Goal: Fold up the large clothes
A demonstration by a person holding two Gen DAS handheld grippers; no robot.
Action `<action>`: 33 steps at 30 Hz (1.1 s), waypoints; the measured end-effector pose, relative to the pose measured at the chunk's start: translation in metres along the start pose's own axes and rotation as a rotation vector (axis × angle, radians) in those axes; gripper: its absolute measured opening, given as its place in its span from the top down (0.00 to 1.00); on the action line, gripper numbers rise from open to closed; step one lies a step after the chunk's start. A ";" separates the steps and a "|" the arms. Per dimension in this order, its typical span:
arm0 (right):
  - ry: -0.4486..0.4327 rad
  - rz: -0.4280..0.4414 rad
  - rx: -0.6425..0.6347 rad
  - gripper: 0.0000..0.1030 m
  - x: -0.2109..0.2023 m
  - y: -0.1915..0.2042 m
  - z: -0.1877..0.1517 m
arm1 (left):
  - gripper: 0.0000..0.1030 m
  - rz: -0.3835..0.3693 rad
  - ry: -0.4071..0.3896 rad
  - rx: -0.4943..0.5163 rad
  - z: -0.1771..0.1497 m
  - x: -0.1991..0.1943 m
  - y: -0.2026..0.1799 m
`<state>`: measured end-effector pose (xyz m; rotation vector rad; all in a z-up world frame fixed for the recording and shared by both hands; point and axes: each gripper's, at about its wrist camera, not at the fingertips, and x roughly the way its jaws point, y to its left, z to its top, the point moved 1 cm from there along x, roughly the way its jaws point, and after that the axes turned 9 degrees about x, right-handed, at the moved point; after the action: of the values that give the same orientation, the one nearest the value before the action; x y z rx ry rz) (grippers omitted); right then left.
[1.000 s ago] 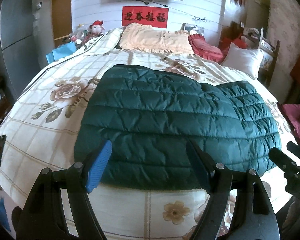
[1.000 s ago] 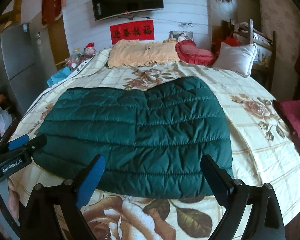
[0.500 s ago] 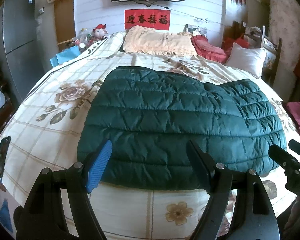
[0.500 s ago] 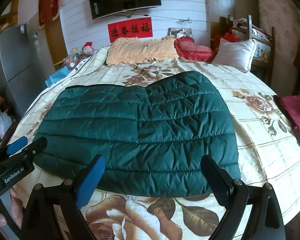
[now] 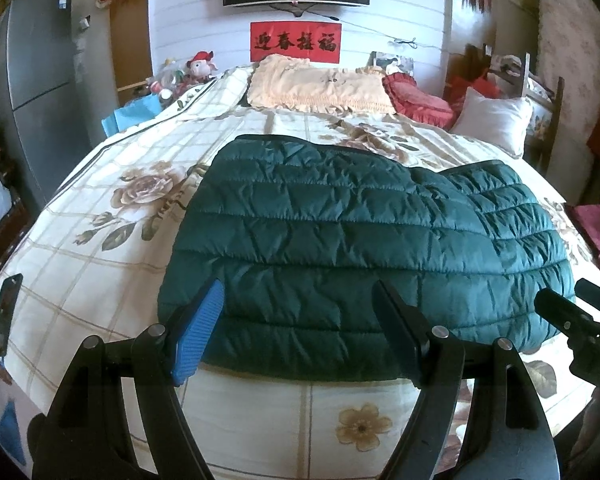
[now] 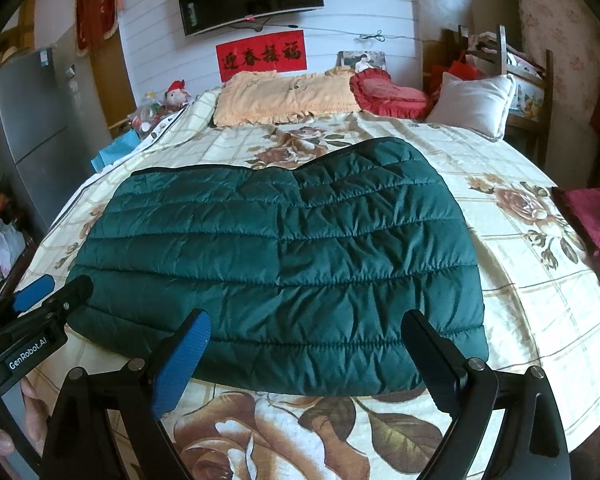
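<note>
My left claw [image 5: 296, 320] stands wide apart with nothing between its fingers; the blue pad of one finger [image 5: 198, 332] and the dark inner face of the other frame the near edge of the jacket [image 5: 340, 248] without touching it. My right claw [image 6: 304, 356] is spread just as wide and is also empty, hanging over the jacket's near hem where the flowered bedspread [image 6: 540, 280] shows below it. Both claws point forward and tilt downward toward the bed, side by side. In the right wrist view I can see the left claw at the lower left edge, with part of a hand [image 6: 4, 436] wrapped around its handle; in the left wrist view the right claw's black fingertips poke in from the right edge.

The jacket, a dark green quilted one, lies folded flat across the middle of the bed, its long side running left to right, with the right part lapped slightly higher than the rest. Beyond it, at the head of the bed, sit a peach pillow [image 5: 316, 84], a red cushion [image 5: 416, 98] and a white pillow [image 5: 496, 118]. A phone [image 5: 5, 308] lies near the left edge of the bedspread.
</note>
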<state>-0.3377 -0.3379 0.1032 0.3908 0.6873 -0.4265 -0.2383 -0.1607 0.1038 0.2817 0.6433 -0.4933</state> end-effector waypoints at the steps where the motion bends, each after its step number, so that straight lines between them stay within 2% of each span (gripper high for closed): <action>1: 0.000 0.001 0.000 0.08 0.000 0.000 0.000 | 0.25 0.003 -0.005 0.001 0.000 -0.001 0.000; 13: 0.001 0.000 -0.004 0.08 0.000 0.001 0.000 | 0.25 0.038 -0.017 0.007 0.001 -0.004 0.001; 33: 0.007 0.005 -0.009 0.08 0.003 0.003 0.001 | 0.25 0.037 0.003 -0.007 0.001 0.001 0.006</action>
<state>-0.3331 -0.3367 0.1026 0.3854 0.6952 -0.4172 -0.2342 -0.1567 0.1044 0.2870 0.6419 -0.4554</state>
